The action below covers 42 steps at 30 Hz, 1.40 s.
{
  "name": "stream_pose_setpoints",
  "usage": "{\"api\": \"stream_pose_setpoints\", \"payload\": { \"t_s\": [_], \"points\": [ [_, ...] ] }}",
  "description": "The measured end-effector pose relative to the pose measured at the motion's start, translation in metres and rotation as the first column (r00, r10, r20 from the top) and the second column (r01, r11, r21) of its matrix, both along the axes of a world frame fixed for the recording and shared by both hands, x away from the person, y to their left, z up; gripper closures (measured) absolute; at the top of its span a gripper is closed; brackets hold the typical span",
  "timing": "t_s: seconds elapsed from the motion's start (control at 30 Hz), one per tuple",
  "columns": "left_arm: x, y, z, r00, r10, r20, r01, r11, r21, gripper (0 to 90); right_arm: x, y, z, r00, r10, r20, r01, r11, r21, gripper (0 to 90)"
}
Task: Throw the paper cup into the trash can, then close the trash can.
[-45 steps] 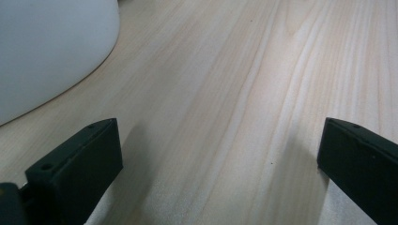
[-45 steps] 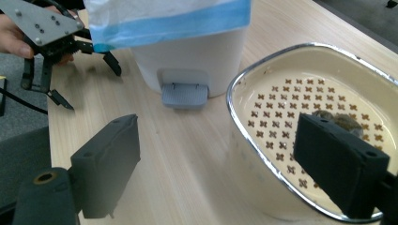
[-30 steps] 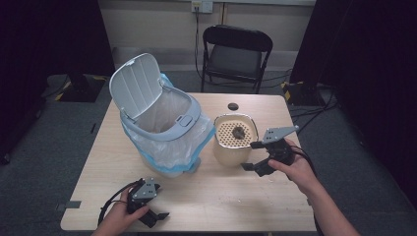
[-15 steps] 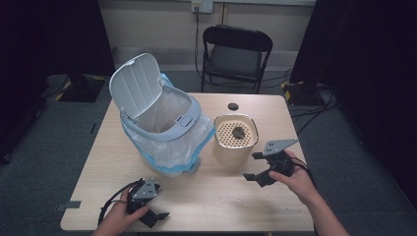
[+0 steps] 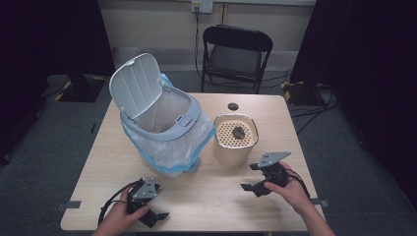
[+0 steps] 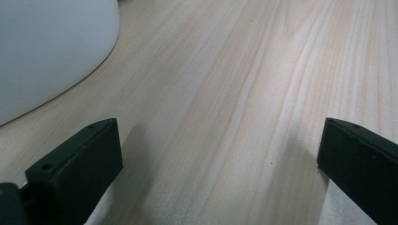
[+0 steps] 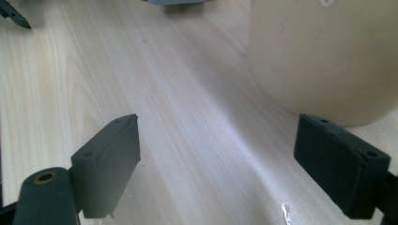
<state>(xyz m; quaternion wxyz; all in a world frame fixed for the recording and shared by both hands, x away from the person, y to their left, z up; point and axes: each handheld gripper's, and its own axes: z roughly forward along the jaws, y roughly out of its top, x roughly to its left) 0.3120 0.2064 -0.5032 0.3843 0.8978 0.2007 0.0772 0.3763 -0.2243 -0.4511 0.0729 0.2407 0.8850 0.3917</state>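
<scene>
Right tongs (image 5: 254, 178) have pulled back from the cream canister (image 5: 235, 140) toward the person, now low over the desk (image 5: 216, 206) at about 4 o'clock from the canister, near it but apart. A second ago they were up at the canister's right wall, at rim level. Jaws wide apart, nothing between them; the right gripper view confirms bare wood between the two black pads, with the cream canister (image 7: 324, 56) wall just ahead at 1 o'clock.

Left tongs (image 5: 147, 204) unchanged at the near left desk edge, at 6 o'clock from the white bin (image 5: 162, 132). Jaws wide, empty. In the left gripper view the bin's white base (image 6: 47, 51) sits at 10 o'clock, apart from the pads.

Canister stands upright at desk centre-right, just beside the bin's plastic liner; I cannot tell whether they touch. A dark lump (image 5: 239, 131) lies on its perforated top. Bin lid (image 5: 134, 84) is tipped open. Small black cap (image 5: 232, 106) at 12 o'clock from the canister.

Judgement: the retreat with open jaws suggests the canister has been released and stays put; either this step is complete or a fresh approach is being set up.
</scene>
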Motion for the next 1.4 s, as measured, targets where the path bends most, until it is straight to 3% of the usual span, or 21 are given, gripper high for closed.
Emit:
{"api": "stream_pose_setpoints", "payload": {
  "t_s": [0.13, 0.4, 0.63, 0.8, 0.93, 1.4],
  "points": [
    [0.000, 0.000, 0.000, 1.0000, -0.002, 0.001, 0.002, 1.0000, 0.003, 0.0, 0.000, -0.001, -0.006, 0.9998, -0.004, -0.018, 0.004, 1.000, 0.009, 14.4],
    [0.000, 0.000, 0.000, 1.0000, 0.000, 0.000, 0.000, 1.0000, -0.001, 0.0, 0.000, -0.001, -0.024, 0.9999, -0.009, 0.013, 0.009, 1.000, 0.001, 14.4],
    [0.000, 0.000, 0.000, 1.0000, 0.001, 0.000, -0.001, 1.0000, 0.000, 0.0, 0.001, -0.005, -0.037, 0.9993, -0.038, -0.003, 0.038, 0.999, 0.016, 14.3],
    [0.000, 0.000, 0.000, 1.0000, 0.001, 0.000, -0.001, 1.0000, 0.000, 0.0, 0.001, -0.005, -0.045, 0.9994, -0.033, 0.009, 0.033, 0.999, -0.021, 14.4],
    [0.000, 0.000, 0.000, 1.0000, 0.001, 0.000, -0.001, 1.0000, 0.000, 0.0, 0.001, -0.004, -0.048, 0.9982, -0.032, 0.051, 0.033, 0.999, -0.037, 13.5],
    [0.000, 0.001, 0.000, 0.9999, -0.010, -0.001, 0.010, 0.9999, 0.002, 0.0, 0.001, -0.004, -0.049, 0.9980, -0.038, 0.051, 0.039, 0.999, -0.028, 11.7]
  ]
}}
